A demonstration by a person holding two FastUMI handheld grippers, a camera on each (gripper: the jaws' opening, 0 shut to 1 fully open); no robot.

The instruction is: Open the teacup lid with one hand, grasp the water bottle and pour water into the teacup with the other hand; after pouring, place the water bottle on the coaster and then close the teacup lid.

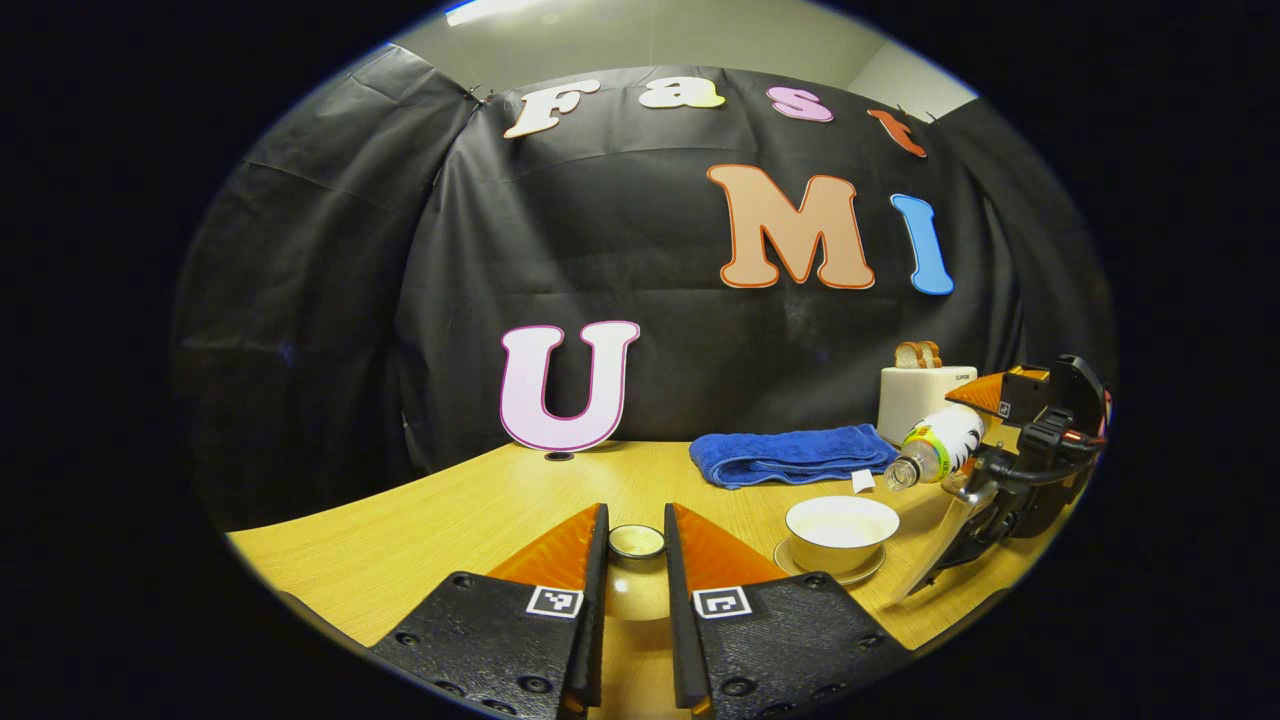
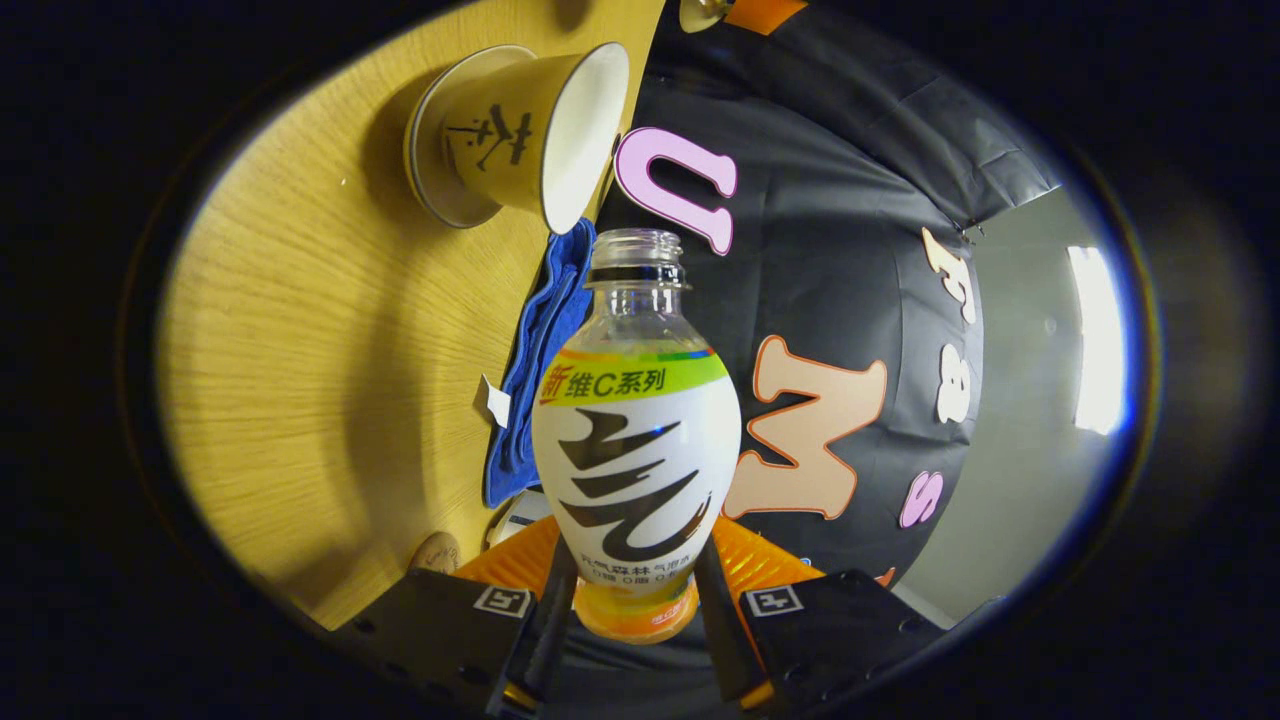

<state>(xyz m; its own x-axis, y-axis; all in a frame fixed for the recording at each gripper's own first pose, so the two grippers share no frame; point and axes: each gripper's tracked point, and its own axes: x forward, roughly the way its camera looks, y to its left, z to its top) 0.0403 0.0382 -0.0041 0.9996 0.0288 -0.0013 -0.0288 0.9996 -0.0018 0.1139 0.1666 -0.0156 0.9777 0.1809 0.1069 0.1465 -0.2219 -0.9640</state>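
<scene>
The left gripper (image 1: 636, 545) holds the lid (image 1: 636, 541) between its fingers, clamped on it from both sides, above the desk (image 1: 420, 530) near its front edge. The lid sits upside down or upright, I cannot tell which; its round rim shows between the fingertips.

The cup (image 1: 841, 531) stands open on its saucer (image 1: 862, 574) toward the desk's right side, well apart from the lid. In the right gripper view the cup (image 2: 520, 140) shows its pale inside and a dark mark on its wall.

The right gripper (image 2: 628, 600) is clamped on the lower body of the bottle (image 2: 637, 440), both fingers pressing its sides. In the left gripper view the bottle (image 1: 938, 446) lies tilted, its uncapped mouth pointing down and left, just above and to the right of the cup's rim. Whether water runs out I cannot tell.

A folded blue towel (image 1: 790, 455) lies behind the cup toward the desk's back edge, and a white toaster (image 1: 920, 395) with bread stands in the back right corner.
</scene>
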